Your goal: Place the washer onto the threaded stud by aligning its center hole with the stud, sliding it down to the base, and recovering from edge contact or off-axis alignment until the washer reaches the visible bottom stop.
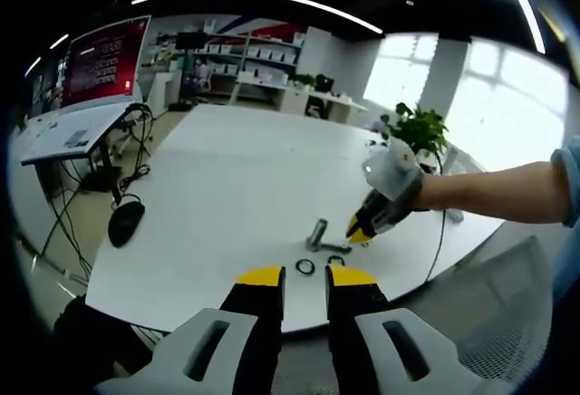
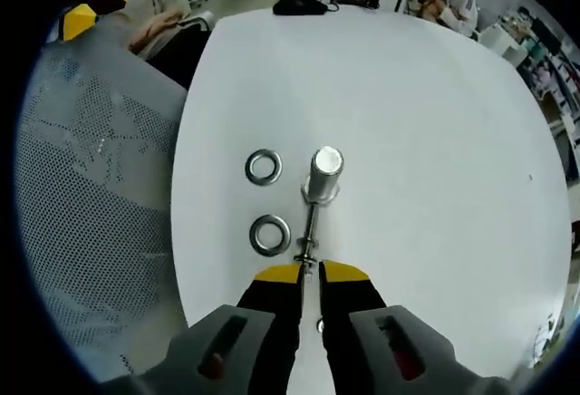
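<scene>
Steel threaded stud (image 2: pixel 313 223) lies flat on the white table (image 2: pixel 435 123), its cylindrical base (image 2: pixel 325 170) far from my right gripper (image 2: pixel 311 274), whose jaws are nearly closed on the thread end. Two washers (image 2: pixel 264 167) (image 2: pixel 270 235) lie left of the stud. Left gripper view adds a mouse (image 1: pixel 126 221); my left gripper (image 1: pixel 305 275) hangs slightly parted, empty, before the stud.

Monitor screen (image 1: pixel 107 58): white lines of text on a red panel (too small and blurred to read).
Other surfaces: 0 legible labels, brands, numbers or signs in either gripper view.
</scene>
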The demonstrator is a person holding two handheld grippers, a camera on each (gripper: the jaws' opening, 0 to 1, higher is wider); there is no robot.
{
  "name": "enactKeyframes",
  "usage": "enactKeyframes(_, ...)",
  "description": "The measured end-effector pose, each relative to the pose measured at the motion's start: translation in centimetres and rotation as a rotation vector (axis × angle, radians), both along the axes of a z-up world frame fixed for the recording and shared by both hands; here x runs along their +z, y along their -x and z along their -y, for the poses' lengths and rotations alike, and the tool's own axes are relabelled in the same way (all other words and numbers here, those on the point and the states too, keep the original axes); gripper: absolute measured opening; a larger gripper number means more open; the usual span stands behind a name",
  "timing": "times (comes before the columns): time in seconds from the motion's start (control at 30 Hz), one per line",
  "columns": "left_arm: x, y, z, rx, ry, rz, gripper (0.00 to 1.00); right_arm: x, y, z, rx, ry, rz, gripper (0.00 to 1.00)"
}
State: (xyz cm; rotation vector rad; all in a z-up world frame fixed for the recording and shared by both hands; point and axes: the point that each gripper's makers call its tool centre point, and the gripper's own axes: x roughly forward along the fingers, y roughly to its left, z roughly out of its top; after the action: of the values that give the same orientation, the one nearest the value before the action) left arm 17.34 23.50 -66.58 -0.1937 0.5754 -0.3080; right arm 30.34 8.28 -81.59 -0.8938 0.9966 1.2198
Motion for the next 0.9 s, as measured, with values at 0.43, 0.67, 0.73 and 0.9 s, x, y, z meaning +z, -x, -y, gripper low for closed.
enactKeyframes(0.43,0.0,-0.1,-0.1,0.006,0.005,0.000,0.15,-2.4,-0.5,-2.4,-0.024,0.000,-0.020,0.13)
enactKeyframes(0.67,-0.1,-0.1,-0.2,0.011,0.000,0.001,0.15,-2.7,-0.6,-2.9,-0.011,0.004,-0.009,0.14)
enactKeyframes(0.73,0.0,-0.1,-0.2,0.014,0.002,0.001,0.15,-2.8,-0.6,-3.0,0.007,0.006,-0.001,0.13)
enactKeyframes(0.9,-0.1,-0.1,-0.2,0.012,0.001,-0.002,0.15,-2.3,-0.6,-2.7,-0.007,-0.013,-0.005,0.09)
